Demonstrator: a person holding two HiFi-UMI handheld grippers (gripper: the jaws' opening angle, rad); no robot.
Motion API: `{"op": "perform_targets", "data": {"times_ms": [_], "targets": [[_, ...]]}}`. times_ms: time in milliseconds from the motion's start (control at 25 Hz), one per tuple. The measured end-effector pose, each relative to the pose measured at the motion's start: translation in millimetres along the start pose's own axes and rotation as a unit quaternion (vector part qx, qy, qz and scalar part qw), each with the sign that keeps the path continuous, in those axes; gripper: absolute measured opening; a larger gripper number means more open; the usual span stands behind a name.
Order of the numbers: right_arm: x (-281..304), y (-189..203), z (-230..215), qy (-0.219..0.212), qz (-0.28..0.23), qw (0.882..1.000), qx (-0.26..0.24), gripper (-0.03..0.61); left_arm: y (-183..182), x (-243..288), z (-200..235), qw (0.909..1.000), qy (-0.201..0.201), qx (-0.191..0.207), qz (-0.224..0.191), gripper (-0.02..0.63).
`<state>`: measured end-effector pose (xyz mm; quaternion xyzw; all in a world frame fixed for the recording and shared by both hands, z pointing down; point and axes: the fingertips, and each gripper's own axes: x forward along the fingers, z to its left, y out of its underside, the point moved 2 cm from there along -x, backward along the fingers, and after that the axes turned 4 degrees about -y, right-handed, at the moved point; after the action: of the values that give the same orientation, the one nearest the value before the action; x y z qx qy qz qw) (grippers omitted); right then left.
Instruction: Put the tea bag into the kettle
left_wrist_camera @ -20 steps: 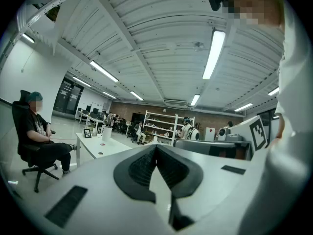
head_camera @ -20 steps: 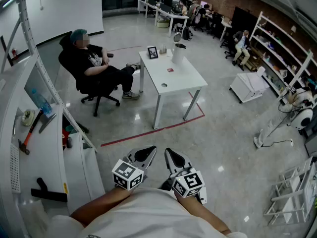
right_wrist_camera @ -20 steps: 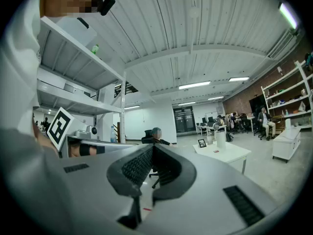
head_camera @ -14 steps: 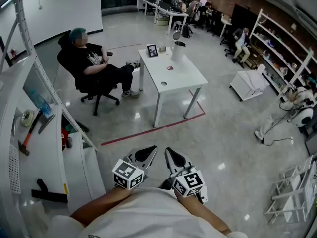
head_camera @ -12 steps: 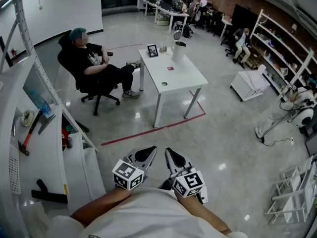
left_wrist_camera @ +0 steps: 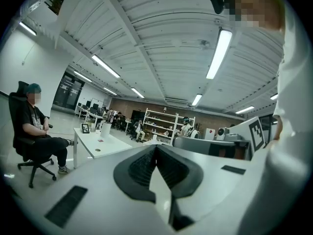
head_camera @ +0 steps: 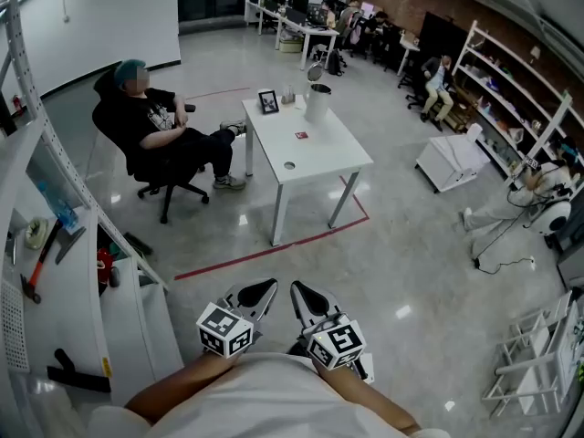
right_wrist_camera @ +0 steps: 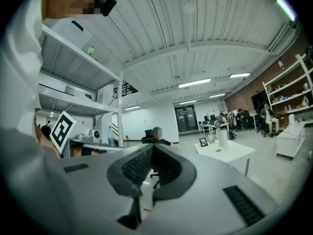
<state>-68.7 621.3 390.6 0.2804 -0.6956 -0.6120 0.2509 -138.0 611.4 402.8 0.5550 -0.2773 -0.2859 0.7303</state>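
Left gripper (head_camera: 258,289), right gripper (head_camera: 302,294) closed, empty (neither nearer). Small red tea bag (head_camera: 300,135) sits on white rectangular table (head_camera: 321,158), well ahead, nearside of white cylindrical kettle (head_camera: 317,101).

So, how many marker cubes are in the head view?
2. The left cube sits on the left claw, the right cube on the right claw, both low in the picture. None seems hidden.

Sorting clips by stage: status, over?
Left hand-held gripper, right hand-held gripper: shut, empty. Kettle, tea bag on far table, untouched. Seated person beside table; path open.
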Motion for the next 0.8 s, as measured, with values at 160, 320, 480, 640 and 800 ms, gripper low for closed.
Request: {"op": "perform_targets", "data": {"times_ms": [160,320,480,640,800], "targets": [[1.4,-2.0,-35.7,0.001,0.006,1.0,0.0,0.011,-3.5,37.7,3.4,1.0,0.002,-0.001,-0.003,0.011],[3.0,-9.7,-78.9,0.002,0.003,1.0,-0.006,0.011,-6.7,80.2,3.4,1.0,-0.001,0.002,-0.006,0.011],[-0.2,-22.9,-126.2,-0.006,0.005,1.0,-0.014,0.011,-17.4,125.8,-1.0,0.9998,-0.01,0.004,-0.019,0.011],[-12.9,-34.6,-167.9,-0.006,0.009,1.0,-0.018,0.011,-20.5,164.5,-15.5,0.9996,-0.016,0.007,-0.024,0.011],[-15.3,-29.2,-192.8,-0.015,0.017,1.0,-0.008,0.011,-22.3,188.5,-19.2,0.9993,-0.022,0.012,-0.028,0.011]]}}
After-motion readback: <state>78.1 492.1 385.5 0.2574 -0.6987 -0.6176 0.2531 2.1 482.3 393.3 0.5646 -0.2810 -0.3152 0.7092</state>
